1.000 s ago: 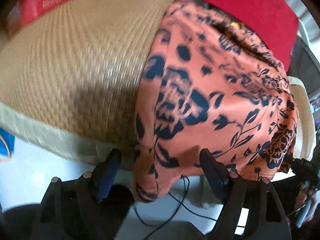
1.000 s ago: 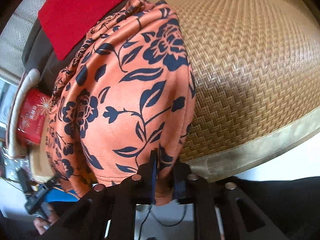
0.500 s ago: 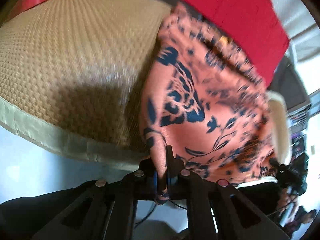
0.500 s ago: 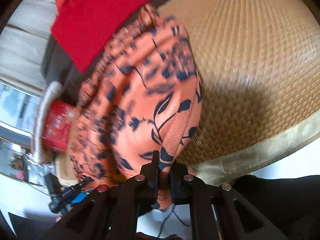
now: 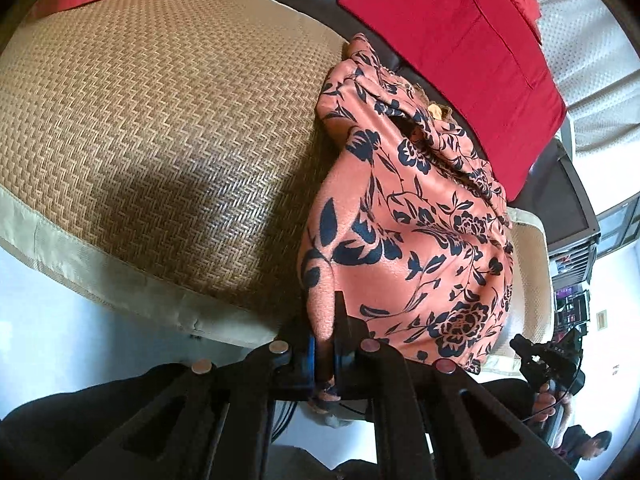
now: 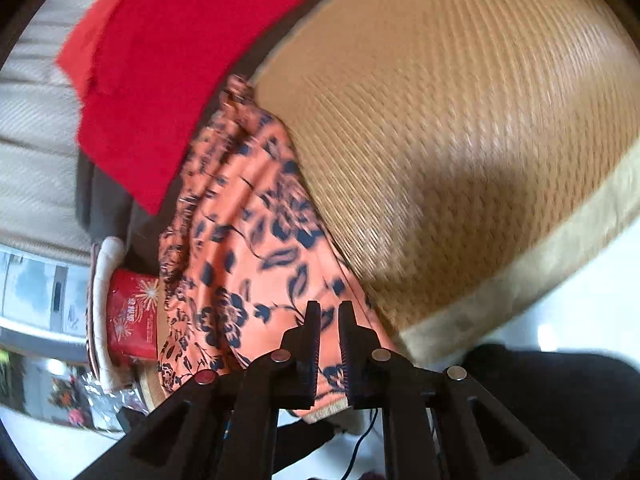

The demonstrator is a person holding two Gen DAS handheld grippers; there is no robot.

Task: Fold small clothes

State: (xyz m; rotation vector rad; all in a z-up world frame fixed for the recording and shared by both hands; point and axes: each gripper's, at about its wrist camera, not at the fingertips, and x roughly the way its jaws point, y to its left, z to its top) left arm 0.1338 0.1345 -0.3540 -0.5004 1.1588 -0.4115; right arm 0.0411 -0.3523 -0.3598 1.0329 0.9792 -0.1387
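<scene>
While both grippers reach forward over the front edge of a woven mat [image 5: 160, 128], each holds part of an orange garment [image 5: 404, 232] with a dark floral print. The left gripper [image 5: 323, 344] has its jaws pinched on a rolled near corner of the cloth. The right gripper [image 6: 329, 336] has its jaws narrow around the garment's near hem, the cloth passing between them. The garment lies on the mat, bunched toward the back. Behind it sits a red cushion [image 5: 460, 52]. A red box [image 6: 132, 316] stands beside the garment in the blurred right view.
</scene>
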